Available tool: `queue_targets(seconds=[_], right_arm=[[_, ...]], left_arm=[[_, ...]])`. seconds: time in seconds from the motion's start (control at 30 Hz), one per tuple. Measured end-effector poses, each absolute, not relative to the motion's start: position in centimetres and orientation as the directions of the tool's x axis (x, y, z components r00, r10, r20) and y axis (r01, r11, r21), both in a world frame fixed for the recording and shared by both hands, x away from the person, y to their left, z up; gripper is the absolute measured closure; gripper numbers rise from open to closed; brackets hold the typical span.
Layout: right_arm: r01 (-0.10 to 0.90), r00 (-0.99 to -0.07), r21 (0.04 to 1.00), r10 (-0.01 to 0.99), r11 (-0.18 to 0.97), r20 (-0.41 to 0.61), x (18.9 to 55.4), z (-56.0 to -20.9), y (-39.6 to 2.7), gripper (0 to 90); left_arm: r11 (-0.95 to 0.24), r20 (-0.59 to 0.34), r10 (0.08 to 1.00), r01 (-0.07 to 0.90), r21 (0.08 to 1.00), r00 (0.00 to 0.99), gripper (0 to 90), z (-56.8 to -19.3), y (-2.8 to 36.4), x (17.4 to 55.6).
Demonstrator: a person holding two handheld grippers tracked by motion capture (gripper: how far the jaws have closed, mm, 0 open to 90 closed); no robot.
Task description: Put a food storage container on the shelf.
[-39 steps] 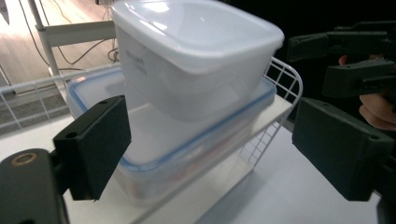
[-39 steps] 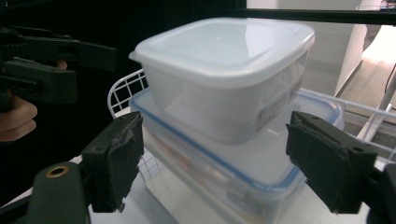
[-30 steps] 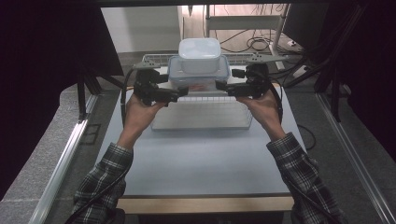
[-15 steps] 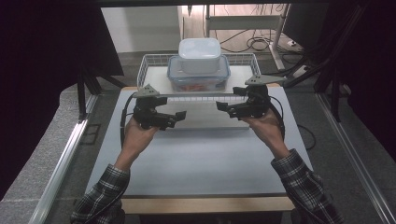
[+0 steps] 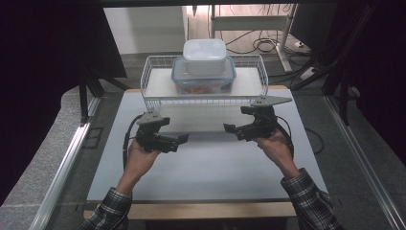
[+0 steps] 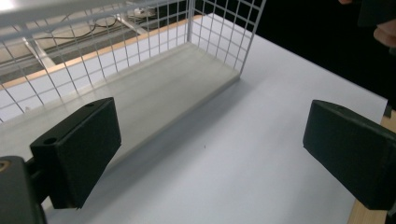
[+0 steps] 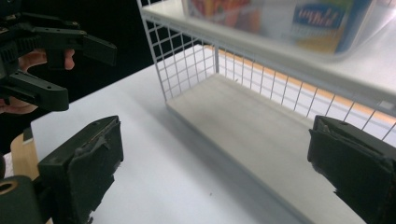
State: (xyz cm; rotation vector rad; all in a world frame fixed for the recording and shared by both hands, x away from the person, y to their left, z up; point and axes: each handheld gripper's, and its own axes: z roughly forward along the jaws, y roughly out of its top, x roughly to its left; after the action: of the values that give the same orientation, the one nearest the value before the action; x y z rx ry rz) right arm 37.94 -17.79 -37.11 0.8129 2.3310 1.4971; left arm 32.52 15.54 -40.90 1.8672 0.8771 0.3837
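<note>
A white wire rack (image 5: pixel 155 81) stands at the back of the white table (image 5: pixel 206 167). On its top shelf sits a clear blue-lidded container (image 5: pixel 203 82) with orange contents, and a white tub (image 5: pixel 204 56) is stacked on it. My left gripper (image 5: pixel 183 140) is open, low over the table in front of the rack's left end, with nothing between its pads (image 6: pixel 74 154). My right gripper (image 5: pixel 229 128) is open in front of the rack's right end; its jaws have just been opening, with nothing between the pads (image 7: pixel 84 172). The two grippers point at each other.
The rack (image 7: pixel 187 56) has a pale lower board (image 6: pixel 154 88) under the top shelf that bears the container (image 7: pixel 299 23). Metal rails (image 5: pixel 62 167) run along both sides of the table. Cables (image 5: pixel 258 45) lie on the floor behind it.
Both grippers have come away from the sides of the blue-lidded container, moving down and toward the person. The container and tub stay on the rack.
</note>
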Motion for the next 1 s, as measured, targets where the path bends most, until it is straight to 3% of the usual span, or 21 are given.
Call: queue_targets(seconds=[0.47,1.0], right_arm=[[0.319,-0.769,0.884,0.638,0.341,0.032,35.8,-40.2,-19.5,0.0],[0.369,-0.752,0.854,0.657,0.367,0.042,33.4,-44.4,-21.8,0.0]], left_arm=[[-0.252,-0.102,0.709,0.386,0.887,0.697,2.2,-43.7,15.3,30.2],[-0.272,-0.100,0.737,0.429,0.862,0.668,0.0,-47.4,16.1,28.0]])
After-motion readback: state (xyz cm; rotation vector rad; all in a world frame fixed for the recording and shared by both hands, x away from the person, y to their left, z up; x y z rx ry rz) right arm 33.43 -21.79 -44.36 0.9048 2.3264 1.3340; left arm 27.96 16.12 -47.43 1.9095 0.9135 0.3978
